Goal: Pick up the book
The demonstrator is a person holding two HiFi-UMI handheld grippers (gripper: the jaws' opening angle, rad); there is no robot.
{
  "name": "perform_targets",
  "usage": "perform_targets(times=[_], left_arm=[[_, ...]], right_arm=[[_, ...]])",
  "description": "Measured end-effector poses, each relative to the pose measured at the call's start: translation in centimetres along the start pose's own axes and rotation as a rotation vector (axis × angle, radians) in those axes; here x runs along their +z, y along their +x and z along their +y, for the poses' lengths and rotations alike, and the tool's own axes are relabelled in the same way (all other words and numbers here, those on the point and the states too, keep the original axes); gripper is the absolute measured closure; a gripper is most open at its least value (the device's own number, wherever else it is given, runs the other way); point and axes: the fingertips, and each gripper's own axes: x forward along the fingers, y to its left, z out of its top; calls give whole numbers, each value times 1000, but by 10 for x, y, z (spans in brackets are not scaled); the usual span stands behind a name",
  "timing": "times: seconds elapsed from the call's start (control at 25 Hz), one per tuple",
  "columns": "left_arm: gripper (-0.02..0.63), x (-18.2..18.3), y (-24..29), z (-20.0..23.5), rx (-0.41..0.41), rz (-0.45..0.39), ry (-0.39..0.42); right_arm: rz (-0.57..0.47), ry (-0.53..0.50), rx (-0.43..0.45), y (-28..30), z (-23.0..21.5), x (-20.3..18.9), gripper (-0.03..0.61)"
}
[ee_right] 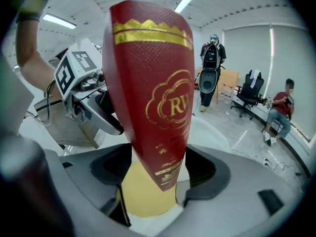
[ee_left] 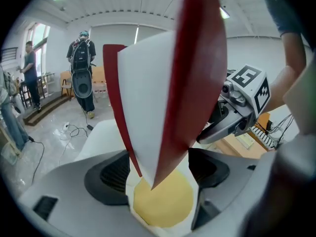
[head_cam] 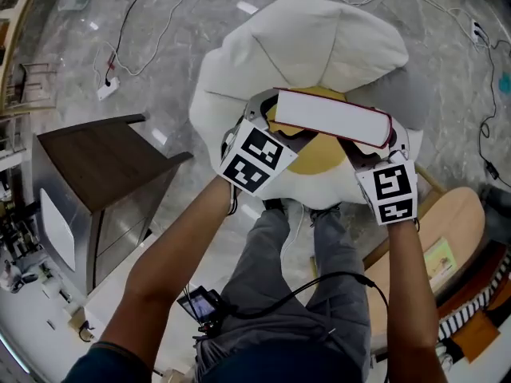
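Head view: book in right claw

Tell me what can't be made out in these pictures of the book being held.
Right gripper view: the small gold print low on the book is too small and blurred to read.
Head view: the book's covers are edge-on; only page edges show.
Head view: the yellow patch on the white cushion is partly covered by the book.
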Motion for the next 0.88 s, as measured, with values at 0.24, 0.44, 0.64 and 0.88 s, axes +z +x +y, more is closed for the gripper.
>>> perform_targets(times=[0.24,0.44,0.64,0.88], left_arm=[[259,55,-66,-13,38,-25,98],[259,81,-115,-21,70,-46,97],[258,110,-156,-23,105,-86,101],[258,144,-202,-28,149,-130,148]], right_arm=[[-75,-6,-56,-57,11,57,238],[-107,-54,-62,-92,27,99,236],[-143,-110,-80,-122,35,142,236],[-184,-154,-114,-156,44,185,236]])
